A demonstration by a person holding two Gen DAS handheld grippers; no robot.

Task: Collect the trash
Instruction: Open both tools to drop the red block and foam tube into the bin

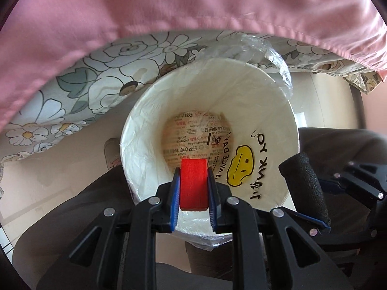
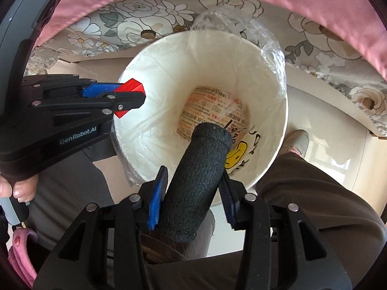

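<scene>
1. The left gripper [image 1: 193, 188] is clamped on a red block [image 1: 194, 183], its blue-padded fingers [image 1: 175, 193] pressed to the block's two sides, low in the centre of the left wrist view.
2. In the right wrist view the same gripper enters from the left edge, and the red block [image 2: 129, 97] pokes out over the left rim of the bin.
3. The right gripper [image 2: 193, 188] grips a dark foam cylinder [image 2: 197, 181], held tilted between its blue pads [image 2: 157, 195] at lower centre of its own view; the cylinder's far end points into the bin's mouth.
4. In the left wrist view that foam cylinder [image 1: 304, 186] shows at the right, beside the bin's rim.
5. Both held pieces sit over or at the opening of a white bin [image 1: 150, 111] lined with a clear plastic bag [image 1: 278, 65], which fills the middle of both views.
6. The bag carries a yellow smiley face [image 1: 240, 164] and black lettering; printed packaging [image 1: 193, 137] lies at the bottom.
7. Beyond the bin, across the upper frame, hang a floral cloth [image 1: 101, 72] and a pink cloth [image 1: 169, 4].
8. Grey trouser legs [image 2: 314, 205] flank the bin below.
</scene>
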